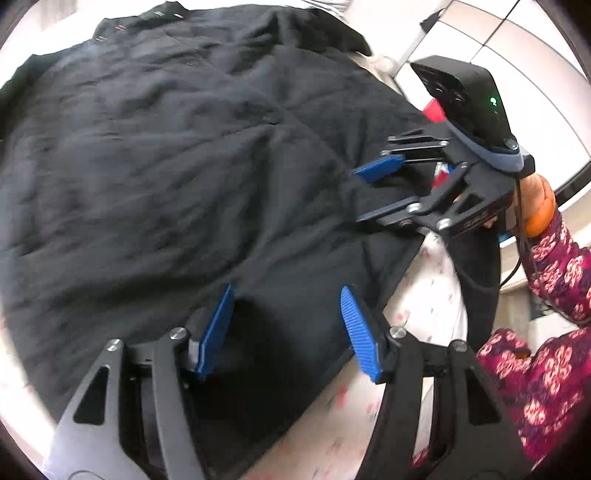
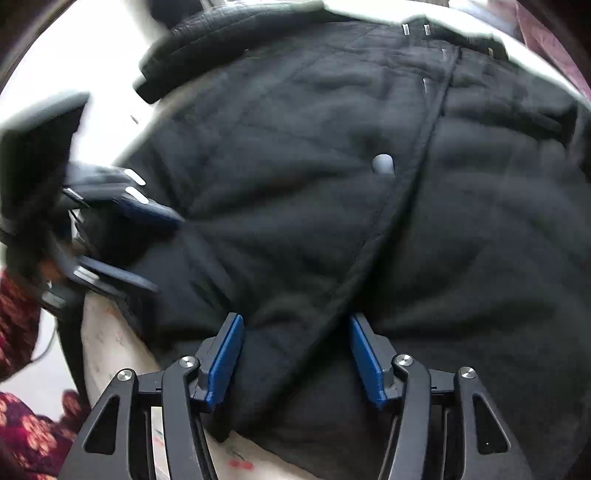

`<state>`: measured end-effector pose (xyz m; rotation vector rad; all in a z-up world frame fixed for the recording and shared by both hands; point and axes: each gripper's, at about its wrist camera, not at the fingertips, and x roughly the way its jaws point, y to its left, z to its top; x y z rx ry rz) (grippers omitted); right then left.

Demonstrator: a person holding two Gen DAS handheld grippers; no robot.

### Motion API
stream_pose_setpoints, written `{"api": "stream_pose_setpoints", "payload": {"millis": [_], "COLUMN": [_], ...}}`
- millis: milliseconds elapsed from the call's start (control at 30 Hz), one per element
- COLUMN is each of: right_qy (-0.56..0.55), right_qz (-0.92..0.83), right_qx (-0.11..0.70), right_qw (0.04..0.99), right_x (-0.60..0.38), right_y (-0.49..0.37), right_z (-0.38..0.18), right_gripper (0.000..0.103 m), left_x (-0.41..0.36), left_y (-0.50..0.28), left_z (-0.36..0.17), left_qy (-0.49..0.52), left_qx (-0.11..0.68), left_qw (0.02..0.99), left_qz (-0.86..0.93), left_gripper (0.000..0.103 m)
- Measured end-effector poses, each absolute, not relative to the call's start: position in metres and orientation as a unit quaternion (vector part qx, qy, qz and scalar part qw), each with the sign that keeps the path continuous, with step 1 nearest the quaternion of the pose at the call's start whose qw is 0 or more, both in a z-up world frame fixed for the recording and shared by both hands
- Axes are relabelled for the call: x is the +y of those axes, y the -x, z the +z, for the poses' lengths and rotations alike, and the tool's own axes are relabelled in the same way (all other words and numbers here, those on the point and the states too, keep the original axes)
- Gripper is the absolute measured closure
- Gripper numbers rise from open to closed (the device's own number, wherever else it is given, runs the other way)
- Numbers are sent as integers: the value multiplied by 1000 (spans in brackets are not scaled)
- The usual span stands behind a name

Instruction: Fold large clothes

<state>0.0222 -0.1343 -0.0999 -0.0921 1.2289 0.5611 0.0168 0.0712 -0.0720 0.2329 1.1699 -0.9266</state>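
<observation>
A large black quilted coat [image 1: 177, 155] lies spread over a floral sheet; it fills the right wrist view [image 2: 332, 184] too. My left gripper [image 1: 288, 325] is open just above the coat's near hem, nothing between its blue pads. My right gripper [image 1: 369, 195] shows at the right in the left wrist view, open, its fingers over the coat's right edge. In its own view the right gripper [image 2: 295, 354] is open over the front seam near the hem. The left gripper [image 2: 147, 251] shows blurred at the left there.
The white floral sheet [image 1: 424, 306] shows bare along the coat's near edge. A white button [image 2: 383, 163] sits beside the coat's front seam. The collar [image 2: 229, 33] lies at the far end. White cabinets [image 1: 517, 55] stand at the right.
</observation>
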Motion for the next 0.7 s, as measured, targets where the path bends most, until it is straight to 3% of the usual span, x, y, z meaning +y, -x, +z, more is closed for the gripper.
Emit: {"api": "stream_pose_setpoints", "payload": {"millis": [67, 133, 467, 700], "right_qy": [38, 40, 44, 49], "right_qz": [255, 243, 219, 215], "right_qx": [578, 572, 537, 538], "right_qw": [774, 783, 813, 813], "right_x": [-141, -148, -158, -148], "right_y": [-22, -19, -23, -40], "right_z": [-94, -85, -55, -58], "right_gripper": [37, 36, 29, 29], "left_x": [100, 136, 346, 402], "left_y": [-21, -33, -99, -146], "left_z": [-56, -42, -38, -61], "left_qy": [-105, -90, 181, 259], "left_qx": [507, 479, 435, 442], "left_qw": [763, 810, 878, 858], "left_qz": [-387, -326, -81, -49], "left_gripper": [35, 18, 18, 18]}}
